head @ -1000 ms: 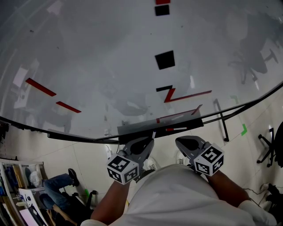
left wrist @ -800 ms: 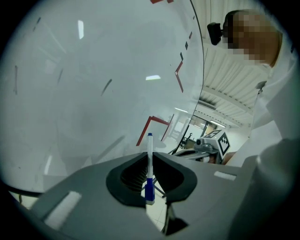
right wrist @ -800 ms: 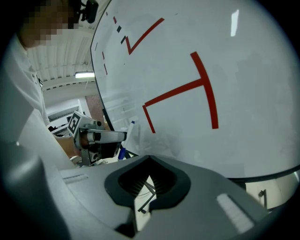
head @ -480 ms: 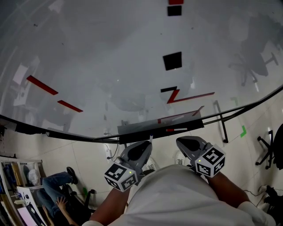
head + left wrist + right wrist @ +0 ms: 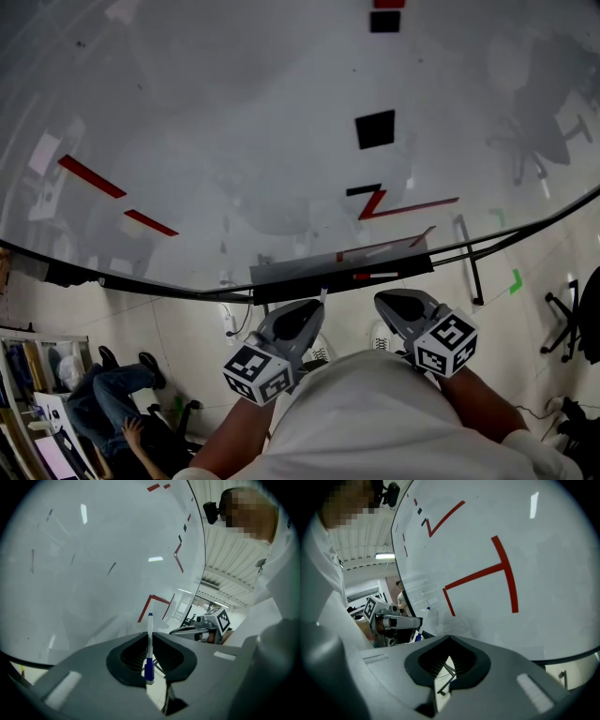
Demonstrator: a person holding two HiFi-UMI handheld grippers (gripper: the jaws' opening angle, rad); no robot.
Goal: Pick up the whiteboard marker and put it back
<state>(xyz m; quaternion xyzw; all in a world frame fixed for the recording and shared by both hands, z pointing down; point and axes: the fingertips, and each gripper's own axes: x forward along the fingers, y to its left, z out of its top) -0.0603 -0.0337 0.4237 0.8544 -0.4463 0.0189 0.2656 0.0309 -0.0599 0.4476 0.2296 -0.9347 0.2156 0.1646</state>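
Below the whiteboard (image 5: 234, 112), just off its tray (image 5: 281, 277), marker (image 5: 149, 667) pinched in left gripper (image 5: 150, 637), eased back; right gripper (image 5: 449, 641) closed on nothing; picked up, return pending.

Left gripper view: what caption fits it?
Left gripper shut on a blue-capped whiteboard marker, in front of the whiteboard.

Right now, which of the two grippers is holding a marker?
The left gripper: its jaws are closed on a blue-and-white marker that sticks out past them. The right gripper is shut with nothing between its jaws.
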